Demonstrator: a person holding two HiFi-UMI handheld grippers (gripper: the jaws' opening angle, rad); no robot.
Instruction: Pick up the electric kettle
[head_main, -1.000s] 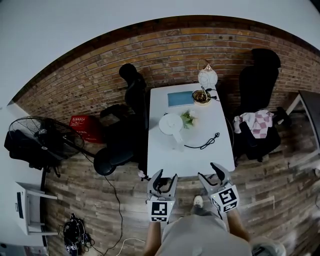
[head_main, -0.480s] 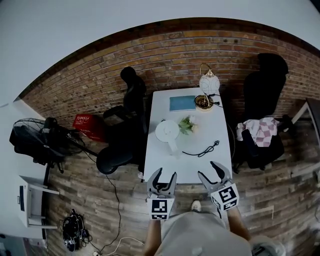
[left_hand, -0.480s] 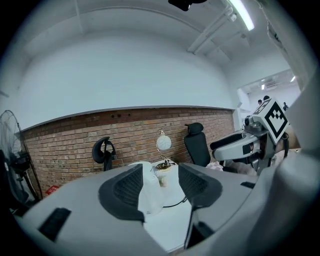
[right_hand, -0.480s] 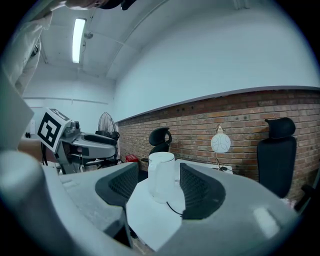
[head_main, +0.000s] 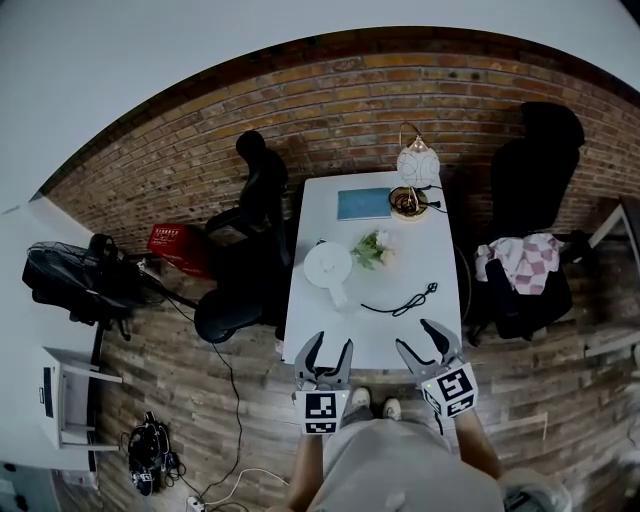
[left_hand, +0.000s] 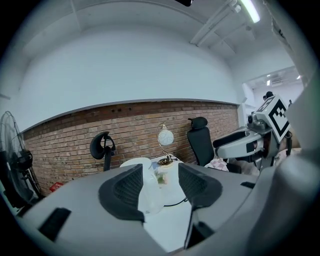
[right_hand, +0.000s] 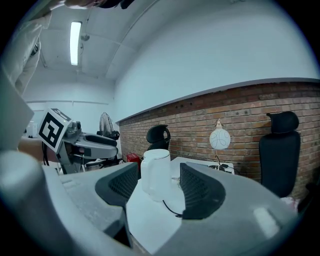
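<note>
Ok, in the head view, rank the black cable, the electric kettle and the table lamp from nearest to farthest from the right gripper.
1. Black cable, near end of the table, just ahead of the right gripper.
2. Electric kettle, mid-table, to the left.
3. Table lamp, far end.

The white electric kettle (head_main: 328, 266) stands upright on the counter (head_main: 420, 330), left of middle, its handle toward the near edge.

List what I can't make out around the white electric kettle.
Left gripper view: white electric kettle, left side behind a pad of the left gripper.
Right gripper view: black cable, far end behind a pad of the right gripper.
Head view: whether that cable joins the kettle, too small.
</note>
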